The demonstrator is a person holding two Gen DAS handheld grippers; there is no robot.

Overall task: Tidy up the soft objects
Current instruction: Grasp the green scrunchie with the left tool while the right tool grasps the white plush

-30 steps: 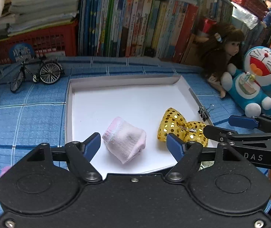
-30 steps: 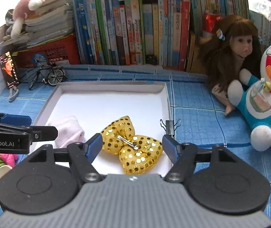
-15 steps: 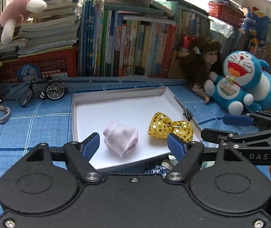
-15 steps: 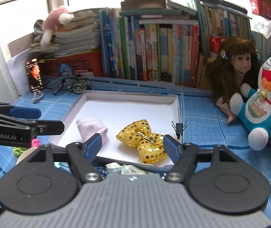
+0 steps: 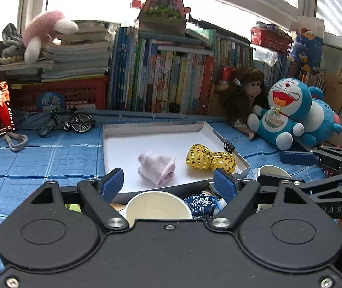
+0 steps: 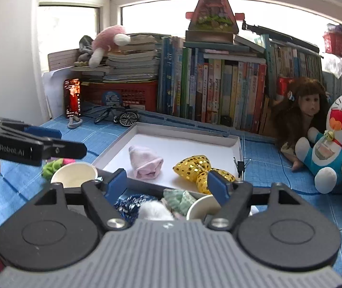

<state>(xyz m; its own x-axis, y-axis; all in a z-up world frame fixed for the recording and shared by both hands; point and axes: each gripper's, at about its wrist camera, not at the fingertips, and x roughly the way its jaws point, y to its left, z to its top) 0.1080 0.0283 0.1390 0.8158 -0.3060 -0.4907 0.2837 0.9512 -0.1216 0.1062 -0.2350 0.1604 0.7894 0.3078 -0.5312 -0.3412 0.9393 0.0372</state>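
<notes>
Both grippers have pulled back and risen from the white tray [image 5: 113, 148], so paper cups [image 5: 157, 207] and loose soft pieces at the tabletop's near edge now show. Left gripper [image 5: 168, 182] and right gripper [image 6: 167, 182] hover with jaws wide open, holding nothing. A pink sock [image 5: 157, 168] and gold sequin bow [image 5: 209, 160] lie apart inside the tray; a blue floral cloth [image 5: 200, 205], white fluff [image 6: 155, 210] and green fabric [image 6: 179, 198] are apparently left to sort.

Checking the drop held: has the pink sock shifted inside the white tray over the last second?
No. The pink sock still lies left of the gold bow in the white tray, same spacing. Only the cameras pulled back.
</notes>
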